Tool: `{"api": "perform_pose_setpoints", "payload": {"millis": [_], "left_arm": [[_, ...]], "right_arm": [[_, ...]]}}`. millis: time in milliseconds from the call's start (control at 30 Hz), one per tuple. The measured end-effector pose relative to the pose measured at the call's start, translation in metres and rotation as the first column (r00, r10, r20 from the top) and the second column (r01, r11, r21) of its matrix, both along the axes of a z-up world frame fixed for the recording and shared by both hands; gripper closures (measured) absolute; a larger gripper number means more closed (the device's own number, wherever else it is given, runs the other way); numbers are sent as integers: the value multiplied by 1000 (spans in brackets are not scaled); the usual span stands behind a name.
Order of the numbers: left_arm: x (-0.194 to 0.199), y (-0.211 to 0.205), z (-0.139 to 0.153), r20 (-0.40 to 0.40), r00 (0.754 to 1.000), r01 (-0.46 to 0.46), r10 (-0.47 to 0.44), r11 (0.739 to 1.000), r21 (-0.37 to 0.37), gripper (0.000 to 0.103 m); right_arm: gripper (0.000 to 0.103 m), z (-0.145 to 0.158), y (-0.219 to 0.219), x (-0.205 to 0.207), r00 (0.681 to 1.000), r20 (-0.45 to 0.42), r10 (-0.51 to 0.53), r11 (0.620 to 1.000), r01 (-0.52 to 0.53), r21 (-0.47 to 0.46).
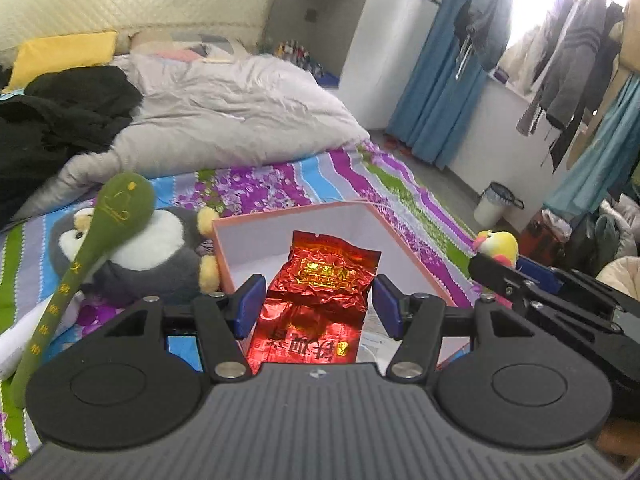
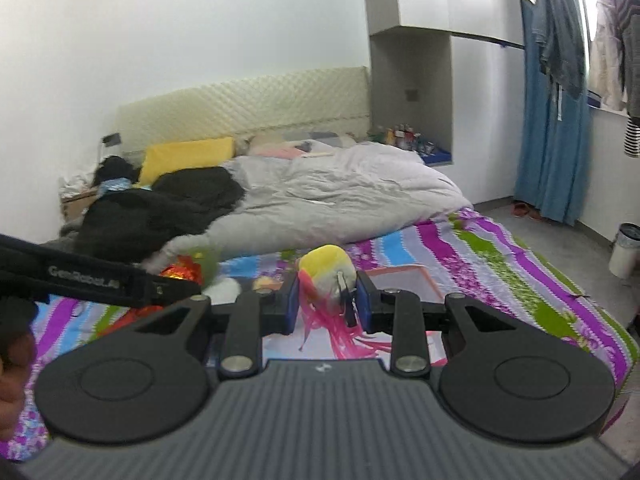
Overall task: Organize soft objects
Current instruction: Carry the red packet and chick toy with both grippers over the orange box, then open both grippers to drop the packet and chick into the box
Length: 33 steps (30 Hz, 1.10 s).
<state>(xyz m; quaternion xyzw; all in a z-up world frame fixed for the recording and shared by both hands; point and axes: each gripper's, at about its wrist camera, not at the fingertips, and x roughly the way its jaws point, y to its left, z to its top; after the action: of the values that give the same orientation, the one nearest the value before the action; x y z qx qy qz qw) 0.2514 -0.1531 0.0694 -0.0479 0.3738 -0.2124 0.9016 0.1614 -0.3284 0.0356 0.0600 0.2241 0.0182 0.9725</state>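
My left gripper (image 1: 318, 306) is open, its blue pads on either side of a red foil packet (image 1: 316, 300) that lies in an open pink box (image 1: 404, 240) on the striped bedsheet. A grey penguin plush (image 1: 152, 248) and a green plush spoon (image 1: 88, 256) lie left of the box. My right gripper (image 2: 327, 300) is shut on a yellow and grey bird plush (image 2: 326, 270) with pink streamers, held above the sheet near the box (image 2: 404, 280). The bird also shows in the left wrist view (image 1: 498, 246).
A grey duvet (image 1: 224, 120), black clothes (image 1: 60, 120) and a yellow pillow (image 1: 60, 56) cover the far half of the bed. A white bin (image 1: 494, 202) stands on the floor at right, by blue curtains and hanging clothes.
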Motion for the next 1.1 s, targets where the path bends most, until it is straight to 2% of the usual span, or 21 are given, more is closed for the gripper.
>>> {"api": "perform_pose_setpoints", "payload": {"millis": [200, 300, 400, 533, 700, 1100], "left_arm": [[41, -24, -24, -87, 996, 27, -25, 999, 27, 39], [50, -35, -44, -95, 995, 55, -45, 993, 107, 39], [60, -39, -69, -138, 989, 65, -45, 988, 143, 39], [79, -42, -101, -206, 978, 76, -45, 986, 146, 39], [99, -51, -134, -261, 964, 87, -44, 984, 153, 39], [132, -80, -193, -330, 943, 118, -46, 973, 199, 39]], "right_arm": [[71, -22, -24, 29, 996, -87, -20, 1000, 22, 20], [71, -41, -28, 48, 988, -156, -7, 1000, 9, 15], [71, -64, -27, 63, 973, -230, 9, 1000, -5, 16], [71, -91, -27, 74, 957, -290, 23, 1000, -18, 21], [71, -119, -36, 84, 941, -339, -6, 1000, 14, 19], [70, -176, -51, 109, 893, -450, 4, 998, 21, 51]]}}
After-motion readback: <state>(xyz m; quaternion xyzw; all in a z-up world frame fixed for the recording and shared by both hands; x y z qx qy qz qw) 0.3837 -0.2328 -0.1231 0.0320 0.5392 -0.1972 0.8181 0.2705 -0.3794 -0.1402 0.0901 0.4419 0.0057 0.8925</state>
